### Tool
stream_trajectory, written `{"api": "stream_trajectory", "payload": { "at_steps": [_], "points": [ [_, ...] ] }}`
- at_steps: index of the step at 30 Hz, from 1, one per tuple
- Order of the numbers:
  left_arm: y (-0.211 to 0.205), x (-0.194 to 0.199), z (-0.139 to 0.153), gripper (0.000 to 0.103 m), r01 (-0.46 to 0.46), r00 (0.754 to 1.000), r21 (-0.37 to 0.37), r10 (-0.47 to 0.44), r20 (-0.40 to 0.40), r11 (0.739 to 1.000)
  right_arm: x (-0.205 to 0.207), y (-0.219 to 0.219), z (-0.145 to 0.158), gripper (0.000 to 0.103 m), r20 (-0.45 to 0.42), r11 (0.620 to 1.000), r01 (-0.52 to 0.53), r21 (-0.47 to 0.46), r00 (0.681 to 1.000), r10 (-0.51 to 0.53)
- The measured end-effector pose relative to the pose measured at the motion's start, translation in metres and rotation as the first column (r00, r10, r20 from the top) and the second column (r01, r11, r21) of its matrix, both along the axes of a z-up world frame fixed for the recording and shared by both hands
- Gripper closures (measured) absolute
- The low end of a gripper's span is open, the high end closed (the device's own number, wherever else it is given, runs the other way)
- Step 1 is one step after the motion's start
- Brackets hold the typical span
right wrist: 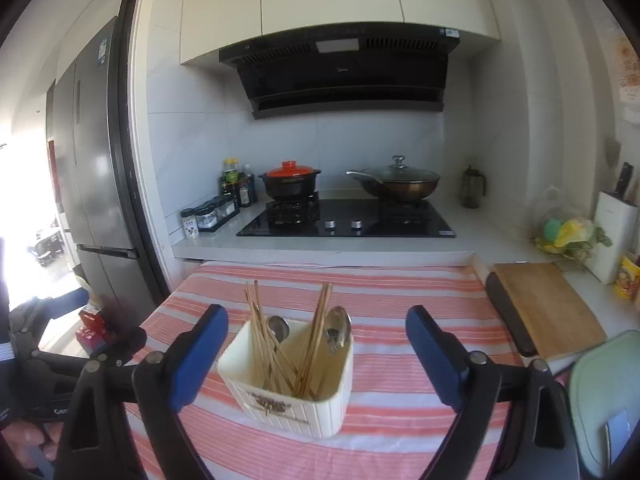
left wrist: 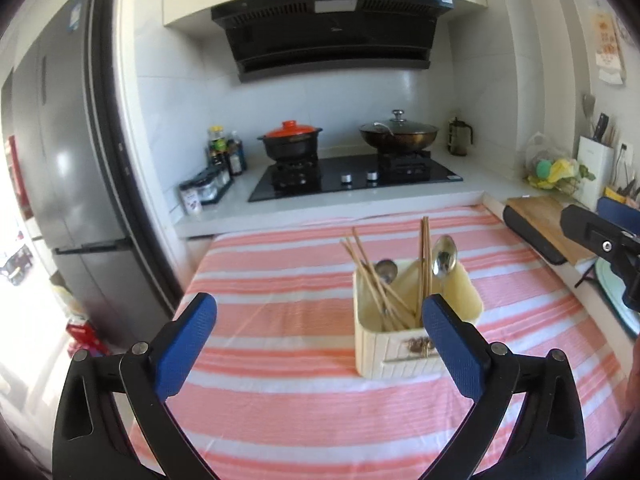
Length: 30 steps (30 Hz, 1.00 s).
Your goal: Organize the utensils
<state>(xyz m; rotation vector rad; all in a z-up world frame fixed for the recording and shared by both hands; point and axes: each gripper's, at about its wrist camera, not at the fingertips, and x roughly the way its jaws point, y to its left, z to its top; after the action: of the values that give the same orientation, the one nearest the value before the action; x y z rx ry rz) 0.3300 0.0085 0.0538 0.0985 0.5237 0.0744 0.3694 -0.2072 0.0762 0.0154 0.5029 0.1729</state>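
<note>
A cream utensil holder stands on the pink striped tablecloth. It holds several wooden chopsticks and two metal spoons. My left gripper is open and empty, to the left of and in front of the holder; its right finger overlaps the holder. My right gripper is open and empty, with the holder seen between its blue fingers. The right gripper's body shows at the right edge of the left wrist view.
A gas hob with a red-lidded pot and a lidded wok lies behind the table. A wooden cutting board lies at the right. A fridge stands at the left. Spice jars line the counter.
</note>
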Motion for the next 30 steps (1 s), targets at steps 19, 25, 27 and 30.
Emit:
{"api": "stream_trajectory", "payload": {
  "at_steps": [19, 25, 27, 30],
  "points": [
    [0.008, -0.166, 0.017, 0.0, -0.015, 1.0, -0.094, 0.017, 0.02, 0.995, -0.2, 0.014, -0.006, 0.001, -0.047, 0.997, 0.069, -0.032, 0.996, -0.07],
    [0.015, -0.184, 0.028, 0.0, -0.001, 1.0, -0.142, 0.004, 0.017, 0.99, -0.216, 0.02, 0.019, 0.001, 0.008, 0.998, 0.069, 0.002, 0.998, -0.069],
    [0.014, -0.187, 0.029, 0.0, -0.002, 1.0, -0.131, 0.005, 0.021, 0.991, -0.222, 0.024, 0.021, 0.001, 0.021, 0.998, 0.062, 0.0, 0.998, -0.062],
    [0.012, -0.192, 0.03, 0.0, -0.001, 1.0, -0.113, 0.004, 0.026, 0.994, -0.226, 0.027, 0.022, 0.001, 0.026, 0.999, 0.054, -0.01, 0.998, -0.053]
  ]
}}
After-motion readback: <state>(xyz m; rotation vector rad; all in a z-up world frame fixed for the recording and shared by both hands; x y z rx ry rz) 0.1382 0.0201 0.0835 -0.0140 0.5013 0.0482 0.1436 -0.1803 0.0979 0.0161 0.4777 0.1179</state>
